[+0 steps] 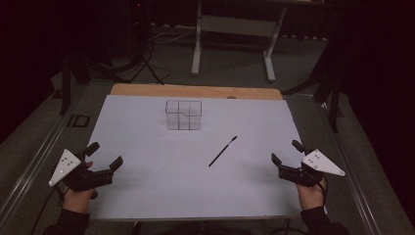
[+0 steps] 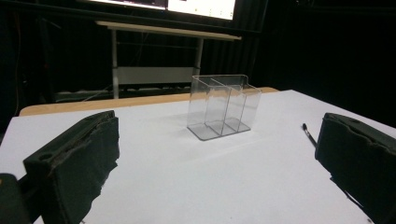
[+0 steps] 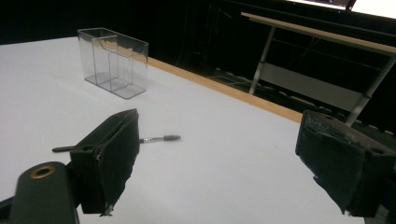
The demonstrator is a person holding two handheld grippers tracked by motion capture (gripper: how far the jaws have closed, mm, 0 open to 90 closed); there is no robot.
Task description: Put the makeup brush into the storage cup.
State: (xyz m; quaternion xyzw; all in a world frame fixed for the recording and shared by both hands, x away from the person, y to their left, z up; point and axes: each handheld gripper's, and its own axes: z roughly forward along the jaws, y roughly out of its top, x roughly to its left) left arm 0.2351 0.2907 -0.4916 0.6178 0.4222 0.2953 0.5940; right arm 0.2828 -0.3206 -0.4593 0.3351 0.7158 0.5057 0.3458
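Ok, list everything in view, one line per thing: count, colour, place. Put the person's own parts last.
Compartment organiser: one, clear plastic, upright on the far middle of the sheet, nothing seen inside.
Mascara-type wand: one, black handle with a small bristled tip, flat on the sheet right of centre, nearer the right gripper.
Sheet: one, white, covering the tabletop.
Table: one, wood edge showing along the far side.
Desk frame: one, pale grey, on the floor beyond the table.
Left gripper: one, black with a grey plate, near left edge, jaws open, holding nothing.
Right gripper: one, black with a grey plate, near right edge, jaws open, holding nothing.
Hands: two, dark sleeves, bottom edge.
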